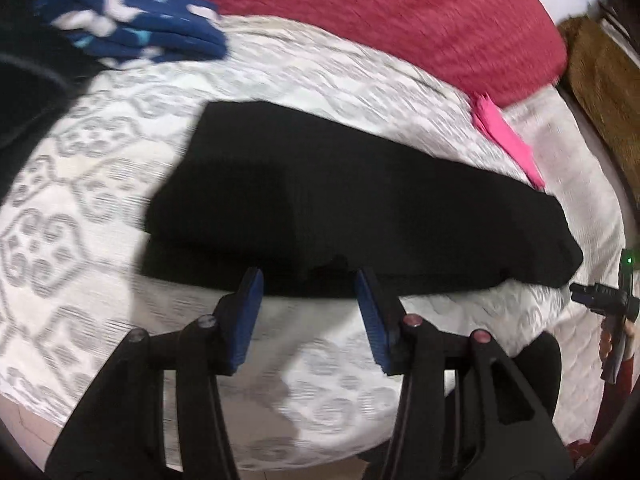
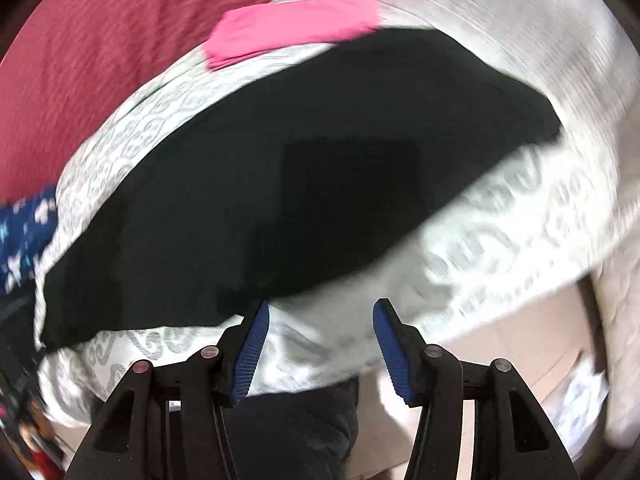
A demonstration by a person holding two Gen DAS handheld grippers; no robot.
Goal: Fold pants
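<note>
Blue ribbed fingers (image 1: 251, 312) of the left gripper (image 1: 309, 280) spread wide, nothing between them, tips hovering just at the near edge of the black knit pants (image 1: 320, 200); contact with the cloth impossible to confirm through the blur. Blue ribbed fingers (image 2: 252, 344) of the right gripper (image 2: 320, 312) equally wide, empty, poised over the white quilted bedcover with grey scroll pattern (image 2: 500, 240), the left fingertip just beside the pants' (image 2: 280, 160) near edge, the right one clear of it.

Pants lying flat and long across the bedcover (image 1: 80, 200), seemingly already doubled into a narrow band, a lower layer peeking out along the near left side. Beyond: crimson textured blanket (image 1: 400, 20), folded pink cloth (image 1: 508, 140) just past the far edge of the pants, navy star-printed fleece (image 1: 128, 12) at the far left corner.

Likely risks from here:
- Pinching only the top layer, given the offset edges, so the fold drags apart and the lower layer stays behind.
- Catching the bedcover together with the pants, since black cloth and quilt meet right at the fingertips.
- Uneven lift between the two grippers, skewing the band.
- Sweeping the folded end onto the pink cloth (image 2: 296, 28), so close to the far edge.
- Misjudging the edge, the black fabric showing almost no detail in either view.
</note>
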